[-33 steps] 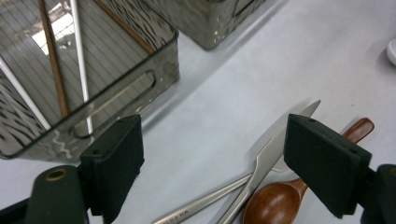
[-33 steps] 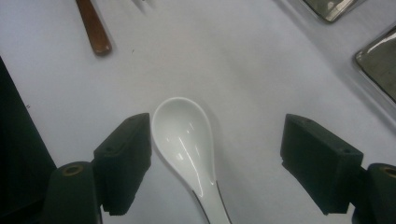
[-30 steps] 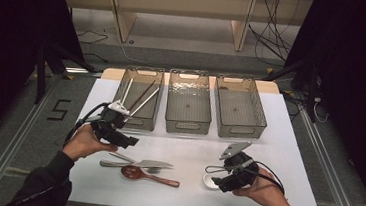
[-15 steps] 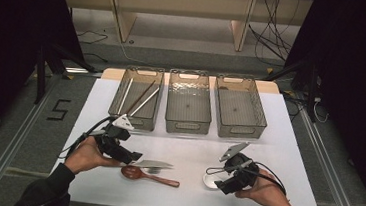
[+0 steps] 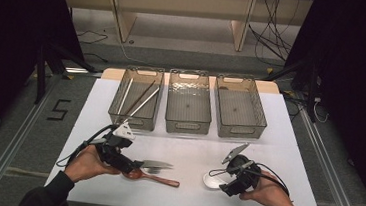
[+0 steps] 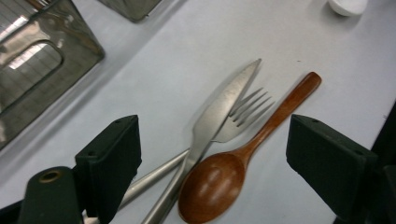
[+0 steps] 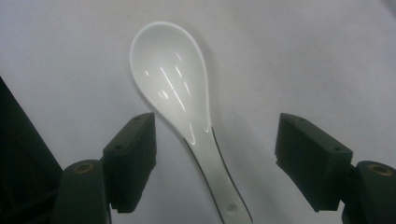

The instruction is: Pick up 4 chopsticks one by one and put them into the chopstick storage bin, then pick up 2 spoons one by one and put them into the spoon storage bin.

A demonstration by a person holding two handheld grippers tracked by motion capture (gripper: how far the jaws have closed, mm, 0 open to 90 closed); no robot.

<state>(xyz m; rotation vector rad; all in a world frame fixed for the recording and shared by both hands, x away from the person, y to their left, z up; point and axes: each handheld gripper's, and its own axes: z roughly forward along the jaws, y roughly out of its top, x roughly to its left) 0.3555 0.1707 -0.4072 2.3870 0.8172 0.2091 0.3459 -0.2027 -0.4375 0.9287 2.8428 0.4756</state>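
A glossy white ceramic spoon [image 7: 180,100] lies flat on the table, bowl up, handle running toward the near edge. To its left lie a wooden spoon [image 6: 233,170] (reddish-brown, bowl up), a steel knife [image 6: 219,112] and a steel fork [image 6: 243,116], overlapping in a loose fan, with the knife blade across the fork.

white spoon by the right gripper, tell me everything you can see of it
The white spoon looks like glossy ceramic, a soup spoon with a deep oval bowl and a short grooved handle. It lies flat on the white table, bowl up, at the front right. Its handle runs between the jaws of the right gripper, which have just been closing but stand apart from it. Only the table touches it.
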